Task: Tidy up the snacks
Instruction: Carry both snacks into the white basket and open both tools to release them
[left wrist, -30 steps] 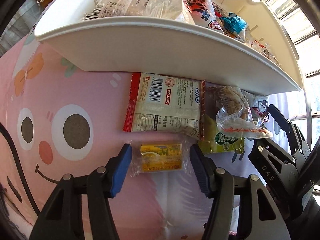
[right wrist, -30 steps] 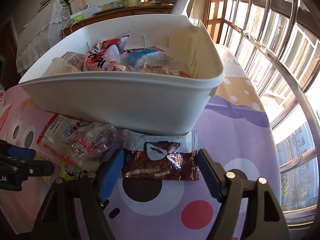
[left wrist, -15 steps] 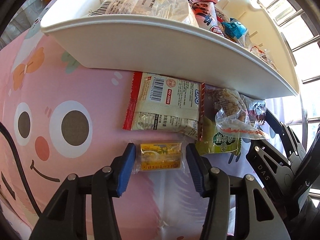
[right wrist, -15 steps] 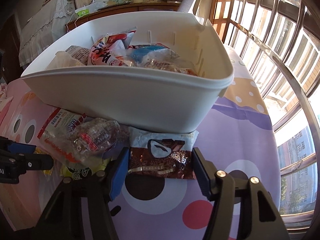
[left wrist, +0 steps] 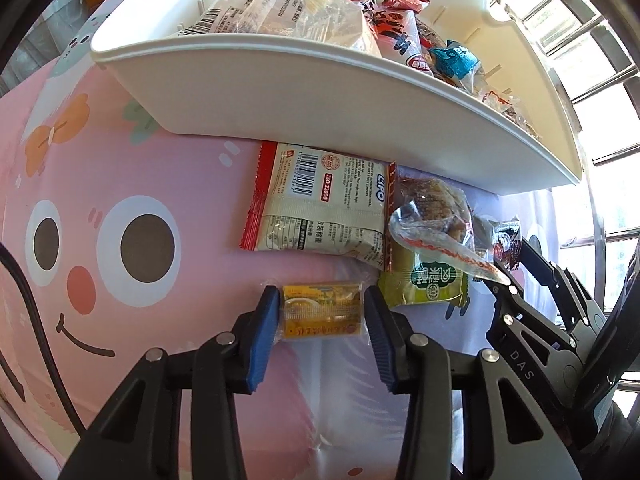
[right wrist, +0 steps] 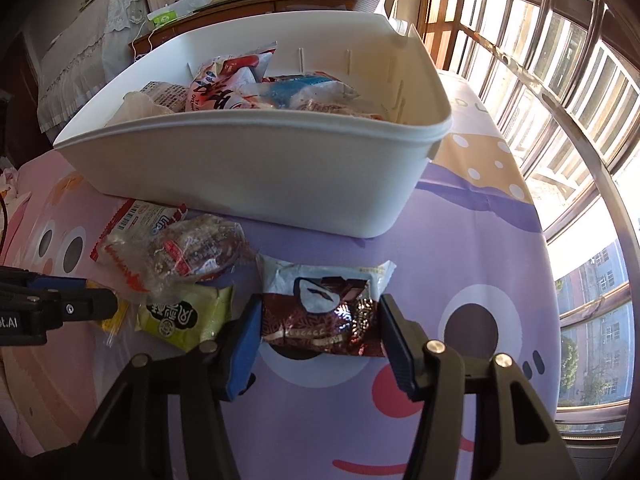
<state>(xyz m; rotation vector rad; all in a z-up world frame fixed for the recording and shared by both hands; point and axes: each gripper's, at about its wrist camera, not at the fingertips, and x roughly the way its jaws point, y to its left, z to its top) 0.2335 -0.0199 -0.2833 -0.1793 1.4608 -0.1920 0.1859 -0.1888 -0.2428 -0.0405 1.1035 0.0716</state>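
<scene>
A small yellow snack packet (left wrist: 322, 314) lies on the pink cartoon tablecloth, and my left gripper (left wrist: 320, 300) is shut on it, blue pads pressing both ends. In the right wrist view a brown-and-white snack packet (right wrist: 320, 316) sits crumpled between the pads of my right gripper (right wrist: 320, 308), whose jaws are closing on it. Just behind both stands a white bin (left wrist: 320, 92) holding several snack bags. My right gripper's fingers (left wrist: 516, 256) also show at the right edge of the left wrist view.
Between the grippers, against the bin wall (right wrist: 248, 172), lie a white-and-red packet (left wrist: 320, 200), a clear bag of brown snacks (left wrist: 432, 208) and a green packet (left wrist: 424, 284). A window railing (right wrist: 560, 120) runs along the right. Bare cloth (right wrist: 480, 400) lies front right.
Both pairs of jaws have closed in from wide open onto their packets. The brown packet is squeezed narrower and wrinkled. Neither packet has left the cloth.
</scene>
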